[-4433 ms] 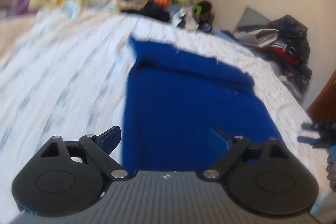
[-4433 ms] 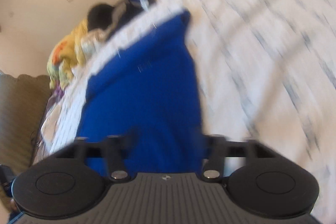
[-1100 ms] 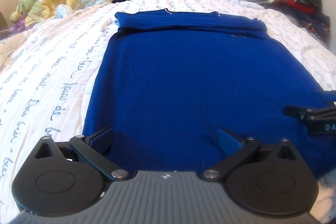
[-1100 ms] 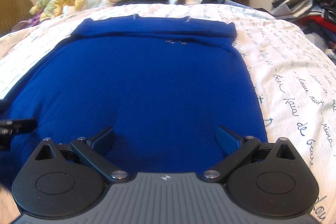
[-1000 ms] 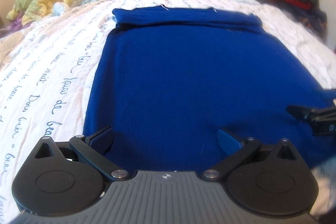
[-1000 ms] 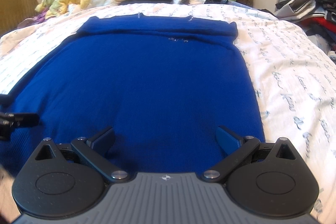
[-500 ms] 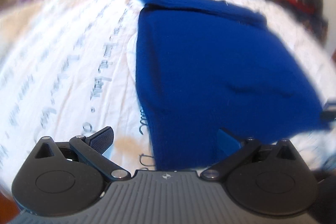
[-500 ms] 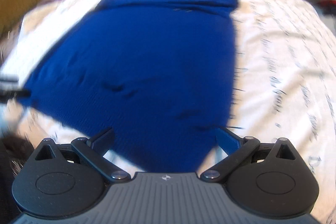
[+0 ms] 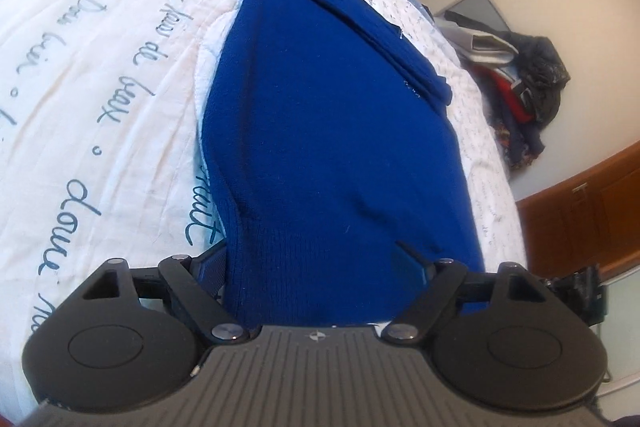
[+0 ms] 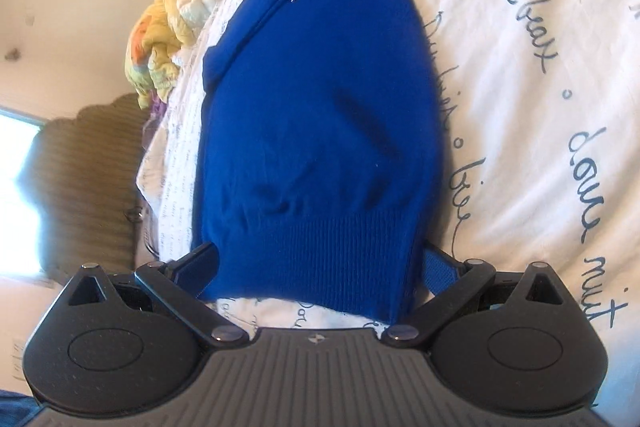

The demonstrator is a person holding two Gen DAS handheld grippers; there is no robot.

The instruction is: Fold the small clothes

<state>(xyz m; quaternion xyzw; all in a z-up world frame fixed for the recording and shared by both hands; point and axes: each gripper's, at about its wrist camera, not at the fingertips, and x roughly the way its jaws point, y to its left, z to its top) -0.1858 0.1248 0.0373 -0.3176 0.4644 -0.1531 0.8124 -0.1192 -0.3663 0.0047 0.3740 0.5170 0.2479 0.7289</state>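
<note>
While both tools, left tool (image 9: 316,267) and right tool (image 10: 316,263), stand wide open around the hem of the blue sweater (image 9: 332,115) on the bed (image 9: 100,75), gripping nothing, closing too shallow could let the knit slip.

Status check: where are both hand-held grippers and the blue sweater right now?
Left hand-held gripper open, straddling the hem. Right hand-held gripper open, likewise at the ribbed hem. Blue sweater flat on the script-print bedspread, far edge folded over. Nothing in the way.

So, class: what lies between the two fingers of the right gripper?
In the right wrist view, the ribbed hem of the blue sweater lies between the fingers of the open right gripper, with a strip of the white printed bedsheet below it.
</note>
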